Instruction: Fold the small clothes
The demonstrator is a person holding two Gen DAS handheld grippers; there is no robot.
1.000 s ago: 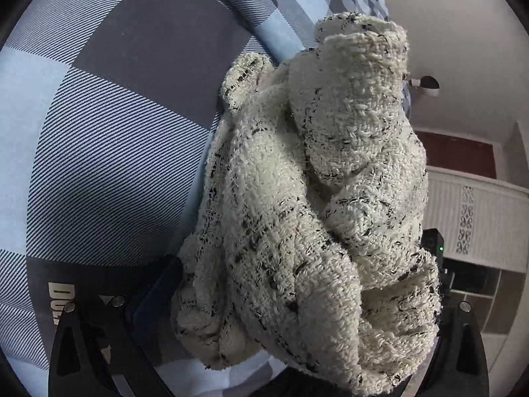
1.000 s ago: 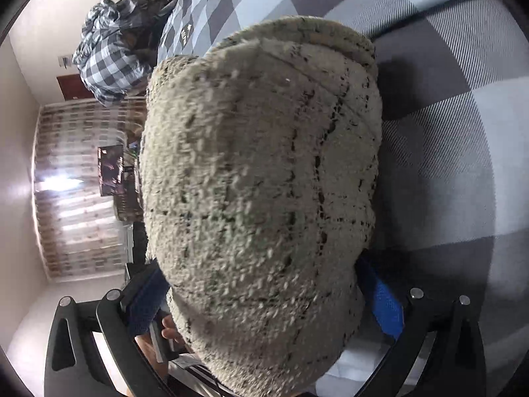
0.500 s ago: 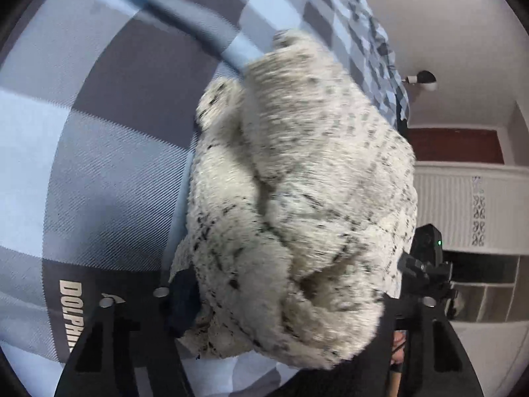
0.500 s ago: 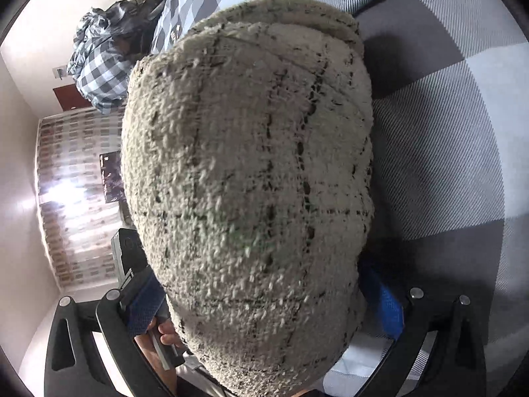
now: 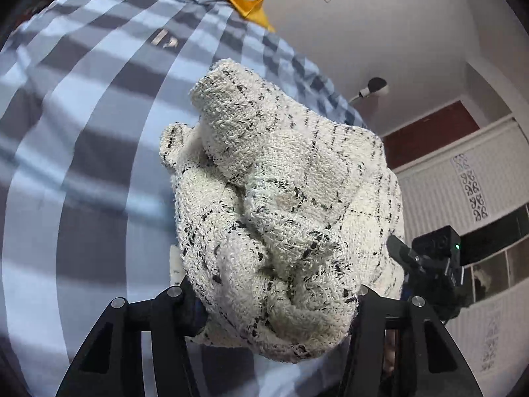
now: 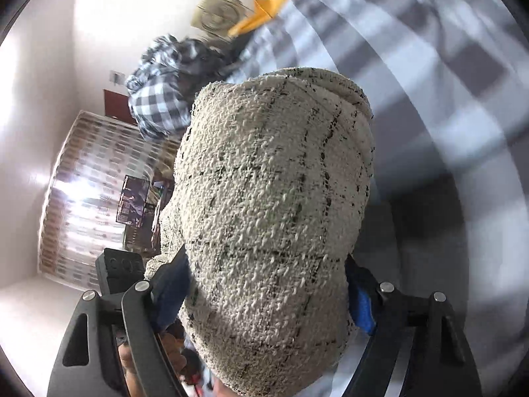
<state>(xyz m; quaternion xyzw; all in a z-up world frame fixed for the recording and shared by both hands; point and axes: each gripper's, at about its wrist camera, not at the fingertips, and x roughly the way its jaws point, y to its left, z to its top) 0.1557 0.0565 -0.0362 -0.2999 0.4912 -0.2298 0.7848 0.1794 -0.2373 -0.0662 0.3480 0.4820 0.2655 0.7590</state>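
Since a second ago you have tipped both grippers upward: the checked bedspread (image 5: 82, 152) has slid down and away in both views, and wall and ceiling now fill the upper part of each. The cream knitted garment (image 5: 281, 218) has come up with you, bunched and hanging clear of the bed.

Your left gripper (image 5: 274, 301) is clenched on the garment, its black fingers (image 5: 185, 307) pressing into the crumpled lower end, with folds and a rolled tube of fabric rising in front of the lens. Your right gripper (image 6: 264, 297) is likewise clamped on the garment (image 6: 274, 205), blue-padded fingers (image 6: 362, 304) on either side of it.

The left view alone shows the twisted, creased side of the cloth, a wall lamp (image 5: 375, 87), a white panelled cabinet (image 5: 463, 185) and your right gripper's camera block (image 5: 436, 251) just beside the garment. The right view alone shows the smooth, rounded side with its thin dark grid lines, a heap of black-and-white checked clothing (image 6: 162, 89) at the head of the bed, bright curtains (image 6: 86, 198) and your hand (image 6: 168, 350) low behind the fabric. An orange item (image 5: 244, 0) at the far edge of the bed appears in both.
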